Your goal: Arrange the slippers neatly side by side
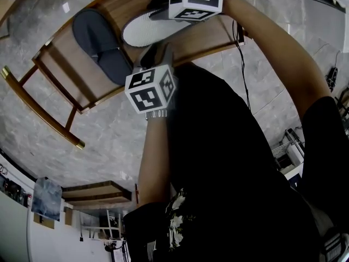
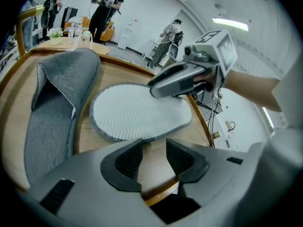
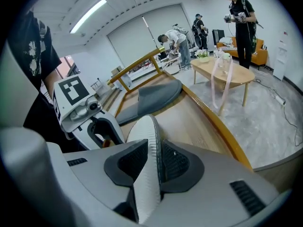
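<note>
The overturned slipper (image 1: 143,30) lies sole-up on the wooden desk (image 1: 65,70), with its pale ribbed underside showing. The right tool (image 3: 154,155) pinches it at one end. Its two dark pads sit against either side of the slipper's rim, and the sole's edge runs up between them. In the head view that tool comes in from 1 o'clock of the slipper. I cannot tell whether the gripped end is lifted off the wood.

The grey slipper (image 1: 98,40) rests right way up at 9 o'clock of the overturned one. It is just beside it, and the left gripper view shows a narrow strip of bare wood between them. The two are angled to each other rather than parallel.

The left tool (image 2: 154,150) is at 6 o'clock of the overturned slipper, over the desk's near edge. Its jaws are spread, with only wood and the brass-coloured rim (image 2: 163,193) showing in the gap. It touches neither slipper.

The desk stands on a grey marbled floor (image 1: 109,135), which spreads from 3 round to 9 o'clock of it. A thin black cable (image 1: 242,70) trails over the floor at 3 o'clock.

In the right gripper view a low table (image 3: 222,72) stands well apart at 2 o'clock. Several people (image 3: 239,22) stand behind it under a long ceiling light (image 3: 90,15).
</note>
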A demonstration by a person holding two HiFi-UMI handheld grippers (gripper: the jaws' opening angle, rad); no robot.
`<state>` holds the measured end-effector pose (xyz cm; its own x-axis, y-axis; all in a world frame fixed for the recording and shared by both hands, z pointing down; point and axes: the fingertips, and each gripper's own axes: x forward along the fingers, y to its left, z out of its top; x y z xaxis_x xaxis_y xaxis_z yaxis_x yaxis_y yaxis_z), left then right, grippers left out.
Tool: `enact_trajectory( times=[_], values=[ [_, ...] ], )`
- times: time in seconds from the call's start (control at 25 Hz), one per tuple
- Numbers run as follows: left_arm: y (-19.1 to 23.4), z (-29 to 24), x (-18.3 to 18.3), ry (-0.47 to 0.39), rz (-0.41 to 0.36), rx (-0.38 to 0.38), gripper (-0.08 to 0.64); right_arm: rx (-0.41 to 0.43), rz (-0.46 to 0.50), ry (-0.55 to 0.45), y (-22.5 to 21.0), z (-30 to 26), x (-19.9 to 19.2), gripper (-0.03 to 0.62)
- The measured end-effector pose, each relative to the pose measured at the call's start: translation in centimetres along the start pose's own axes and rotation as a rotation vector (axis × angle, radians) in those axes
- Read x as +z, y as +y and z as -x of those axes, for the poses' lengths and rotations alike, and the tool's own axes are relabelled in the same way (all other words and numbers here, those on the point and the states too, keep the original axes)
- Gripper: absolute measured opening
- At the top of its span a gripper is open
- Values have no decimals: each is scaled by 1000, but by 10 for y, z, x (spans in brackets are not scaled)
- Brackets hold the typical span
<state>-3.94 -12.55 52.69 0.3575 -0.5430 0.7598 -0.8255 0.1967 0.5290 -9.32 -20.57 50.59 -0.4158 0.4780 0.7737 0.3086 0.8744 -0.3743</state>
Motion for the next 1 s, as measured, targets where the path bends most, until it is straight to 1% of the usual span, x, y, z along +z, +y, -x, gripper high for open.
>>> enact_trajectory(
  times=[0.16,0.32,0.44,0.68,0.88,1.0],
  values=[
    [0,-4,8,12,-30,-30,150,-47,-57,-34,3,13,-1,70],
    [10,0,9,44,-48,-36,156,-101,-167,-119,4,22,0,54],
    [10,1,12,55,-80,-49,156,-140,-250,-185,13,31,-9,46],
    [14,-3,25,80,-168,-50,156,-272,-391,-309,20,45,-14,37],
    [6,-15,40,88,-216,-69,156,-382,-499,-373,26,63,-23,30],
    [-1,-23,52,86,-252,-90,156,-464,-551,-391,29,74,-25,26]
  ],
)
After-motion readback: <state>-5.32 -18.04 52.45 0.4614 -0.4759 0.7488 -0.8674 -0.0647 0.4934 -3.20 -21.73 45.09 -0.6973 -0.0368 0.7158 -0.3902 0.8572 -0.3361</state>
